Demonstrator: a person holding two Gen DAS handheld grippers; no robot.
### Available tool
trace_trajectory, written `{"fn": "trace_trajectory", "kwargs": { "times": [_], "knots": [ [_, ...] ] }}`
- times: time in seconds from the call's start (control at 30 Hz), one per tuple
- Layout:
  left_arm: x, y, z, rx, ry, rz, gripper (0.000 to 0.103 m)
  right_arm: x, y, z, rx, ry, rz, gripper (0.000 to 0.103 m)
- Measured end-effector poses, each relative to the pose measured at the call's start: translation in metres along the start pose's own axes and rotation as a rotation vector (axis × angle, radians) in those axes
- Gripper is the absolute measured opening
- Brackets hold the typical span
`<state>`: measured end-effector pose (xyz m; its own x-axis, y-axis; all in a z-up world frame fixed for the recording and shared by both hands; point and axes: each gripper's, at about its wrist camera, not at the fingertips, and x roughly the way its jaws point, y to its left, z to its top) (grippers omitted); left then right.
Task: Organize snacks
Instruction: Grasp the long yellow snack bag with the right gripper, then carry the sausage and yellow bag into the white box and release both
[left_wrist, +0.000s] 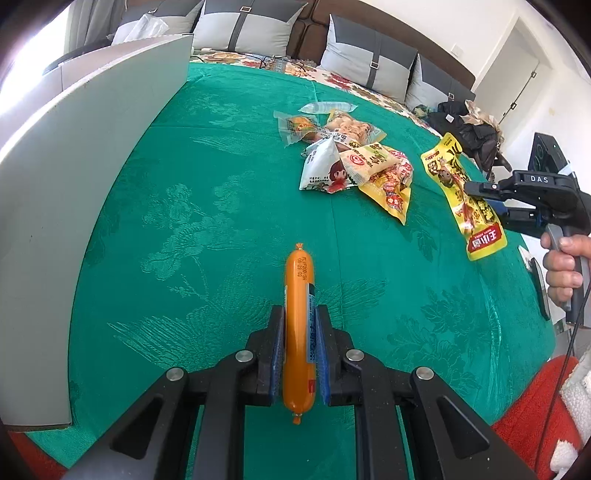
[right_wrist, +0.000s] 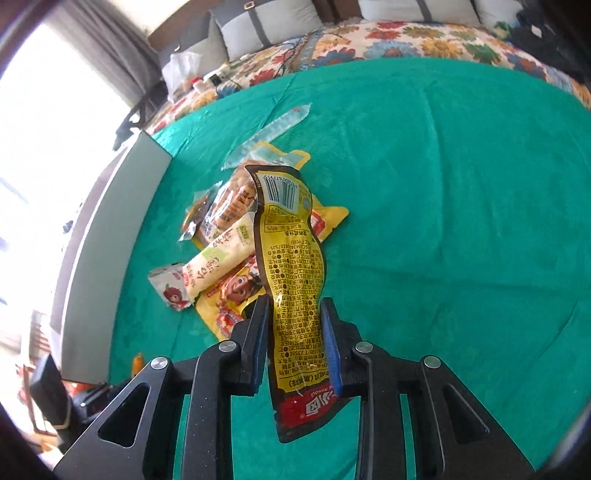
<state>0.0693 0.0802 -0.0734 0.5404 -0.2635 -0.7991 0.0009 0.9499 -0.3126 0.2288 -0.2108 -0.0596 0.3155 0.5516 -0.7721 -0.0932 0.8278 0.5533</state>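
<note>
An orange sausage stick (left_wrist: 298, 295) lies lengthwise between the blue pads of my left gripper (left_wrist: 300, 314), which is shut on it above the green cloth (left_wrist: 207, 229). A long yellow snack packet (right_wrist: 291, 251) with a red end is clamped in my right gripper (right_wrist: 295, 306), barcode side toward the camera. From the left wrist view, that right gripper (left_wrist: 476, 188) comes in from the right in a person's hand (left_wrist: 563, 266), with the yellow packet (left_wrist: 458, 192) hanging across its fingers. A pile of several snack packets (left_wrist: 354, 162) lies mid-cloth, also seen just beyond the right gripper as the pile (right_wrist: 221, 251).
A tall white box wall (left_wrist: 74, 177) stands along the cloth's left edge, the same white wall (right_wrist: 107, 229) in the right wrist view. A clear tube packet (right_wrist: 277, 127) lies behind the pile. Grey pillows (left_wrist: 369, 55), a floral bedspread (right_wrist: 406, 40) and dark clothes (left_wrist: 469, 125) lie beyond.
</note>
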Motion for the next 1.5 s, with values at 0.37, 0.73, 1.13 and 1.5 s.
{"fn": "trace_trajectory", "kwargs": {
  "times": [0.37,0.73,1.13,1.5],
  "knots": [
    [-0.077,-0.002,0.024,-0.099,-0.138,-0.16,0.015,-0.032,0.026,-0.061,0.281,-0.057,0.472,0.028],
    [-0.195,0.153,0.073,-0.265,-0.325,0.229,0.016,0.021,0.327,-0.047,-0.086,0.069,0.674,0.029],
    [-0.195,0.213,0.036,-0.294,-0.303,0.531,0.08,0.062,0.307,-0.072,-0.314,-0.043,0.332,0.07],
    [-0.078,0.079,0.104,0.103,-0.205,0.471,0.082,-0.024,0.047,-0.121,-0.479,-0.349,-0.479,0.07]
  ]
}}
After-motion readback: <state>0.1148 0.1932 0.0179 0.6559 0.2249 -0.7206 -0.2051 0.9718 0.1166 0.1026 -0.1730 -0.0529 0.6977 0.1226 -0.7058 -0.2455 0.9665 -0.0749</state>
